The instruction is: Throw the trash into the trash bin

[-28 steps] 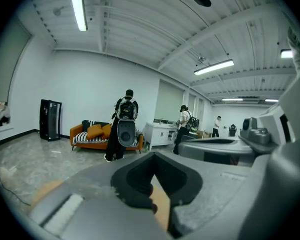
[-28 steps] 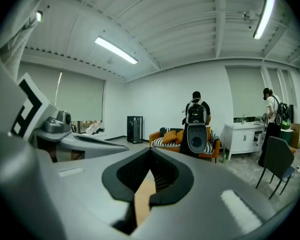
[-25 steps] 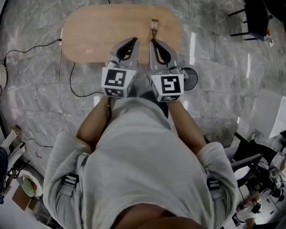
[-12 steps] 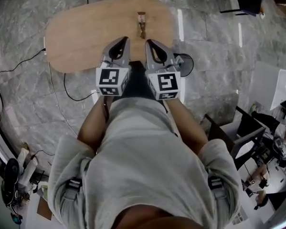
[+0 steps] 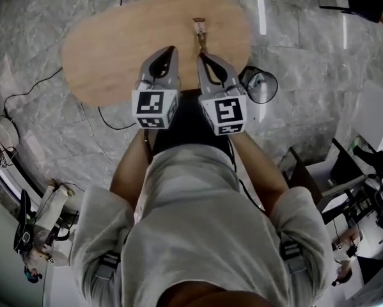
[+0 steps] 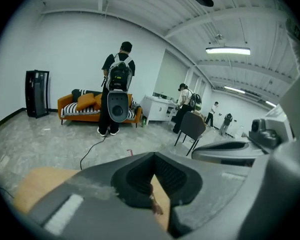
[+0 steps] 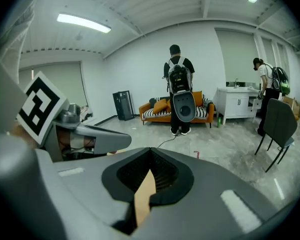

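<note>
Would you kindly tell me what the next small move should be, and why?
Probably open the right gripper and reach forward: its jaws are shut and empty, and the small brown piece of trash lies on the wooden table just beyond its tips.

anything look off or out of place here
Only one thing: a small brownish scrap sits on the wooden table, near its far edge, just beyond the shut right tool. It looks like litter left out. Nothing appears spilled, tipped or broken.
</note>
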`<state>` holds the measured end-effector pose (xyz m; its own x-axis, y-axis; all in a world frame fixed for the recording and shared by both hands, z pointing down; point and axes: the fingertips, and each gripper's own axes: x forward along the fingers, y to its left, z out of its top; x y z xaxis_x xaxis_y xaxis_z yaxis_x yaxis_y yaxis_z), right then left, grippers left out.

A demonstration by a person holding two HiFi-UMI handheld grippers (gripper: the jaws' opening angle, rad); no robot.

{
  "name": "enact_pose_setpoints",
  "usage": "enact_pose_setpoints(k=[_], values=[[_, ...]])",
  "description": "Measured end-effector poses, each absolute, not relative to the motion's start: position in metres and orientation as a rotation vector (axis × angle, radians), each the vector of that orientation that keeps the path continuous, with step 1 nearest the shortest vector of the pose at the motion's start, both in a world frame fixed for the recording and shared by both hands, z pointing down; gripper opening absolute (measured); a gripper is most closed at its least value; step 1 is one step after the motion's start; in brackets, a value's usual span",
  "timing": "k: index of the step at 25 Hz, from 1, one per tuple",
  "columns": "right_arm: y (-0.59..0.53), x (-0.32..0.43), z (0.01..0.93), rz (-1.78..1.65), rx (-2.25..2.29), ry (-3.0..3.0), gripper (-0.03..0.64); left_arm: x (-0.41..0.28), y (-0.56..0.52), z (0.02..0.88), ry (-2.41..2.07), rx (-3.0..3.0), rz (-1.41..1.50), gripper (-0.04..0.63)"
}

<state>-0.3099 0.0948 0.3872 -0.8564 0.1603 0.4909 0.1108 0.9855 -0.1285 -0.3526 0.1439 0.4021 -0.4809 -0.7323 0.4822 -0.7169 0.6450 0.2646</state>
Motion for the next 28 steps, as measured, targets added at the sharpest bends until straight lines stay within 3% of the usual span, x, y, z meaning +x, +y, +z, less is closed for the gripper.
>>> enact_pose_setpoints(k=[17,28], values=[[0.08,-0.317,0.606,0.19,-0.133,-2.379,0.008,-0.343,0.128,0.605,-2.031,1.164,-0.015,0.017],[0.063,-0.338,0.663,0.179,-0.083,-2.257,0.008,-0.358,0.126,0.679,-1.973,1.095,0.027,0.017]])
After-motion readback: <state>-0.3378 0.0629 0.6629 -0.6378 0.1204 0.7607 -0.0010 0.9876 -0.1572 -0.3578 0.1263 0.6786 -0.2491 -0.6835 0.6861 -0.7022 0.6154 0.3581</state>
